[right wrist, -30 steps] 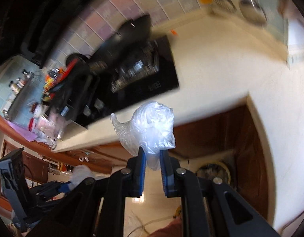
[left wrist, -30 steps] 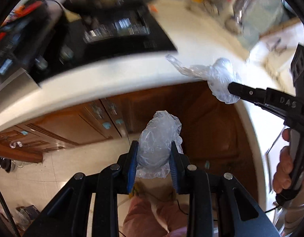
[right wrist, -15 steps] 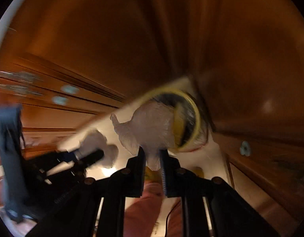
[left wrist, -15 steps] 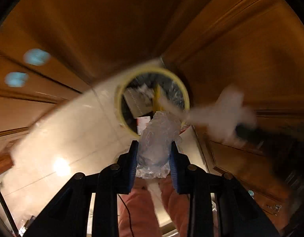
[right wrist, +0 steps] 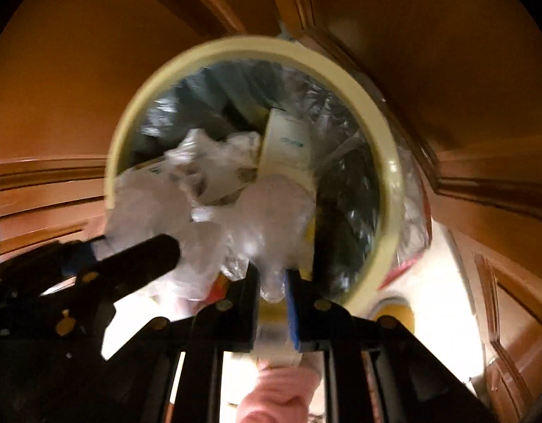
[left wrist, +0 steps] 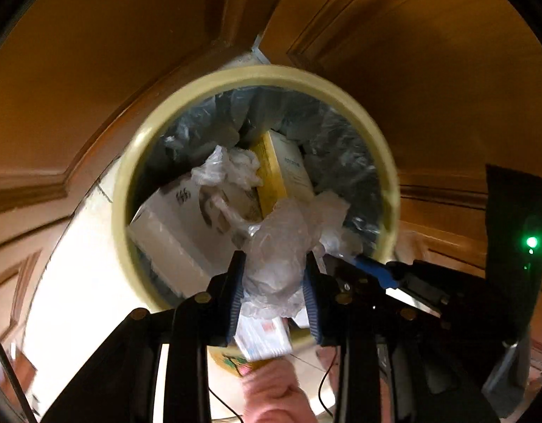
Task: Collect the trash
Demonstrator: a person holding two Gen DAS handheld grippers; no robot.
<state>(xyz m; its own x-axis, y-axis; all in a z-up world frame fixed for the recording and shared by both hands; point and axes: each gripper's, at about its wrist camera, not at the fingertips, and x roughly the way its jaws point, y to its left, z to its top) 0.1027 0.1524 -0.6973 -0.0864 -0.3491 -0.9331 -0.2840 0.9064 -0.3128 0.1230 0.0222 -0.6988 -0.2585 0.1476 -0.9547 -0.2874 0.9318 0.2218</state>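
Both grippers, left [left wrist: 273,275] and right [right wrist: 272,282], now down over blurred bin [left wrist: 137,162], jaws clamping crumpled plastic [left wrist: 281,246].

bins: 1 [left wrist: 186,105] | held plastic wads: 2 [left wrist: 281,246] [right wrist: 271,218] | boxes in bin: 2 [left wrist: 172,225] [left wrist: 288,169]

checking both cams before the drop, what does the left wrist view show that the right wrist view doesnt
Only the left wrist view: a green light on the dark unit at its right edge, and the left gripper shut on its plastic wad seen from behind. Only the right wrist view: a small yellow item on the floor right of the bin, and red plastic outside the rim. Both: the yellow-rimmed bin with boxes inside, wood cabinets, and each gripper holding crumpled plastic over the opening, the right gripper too.
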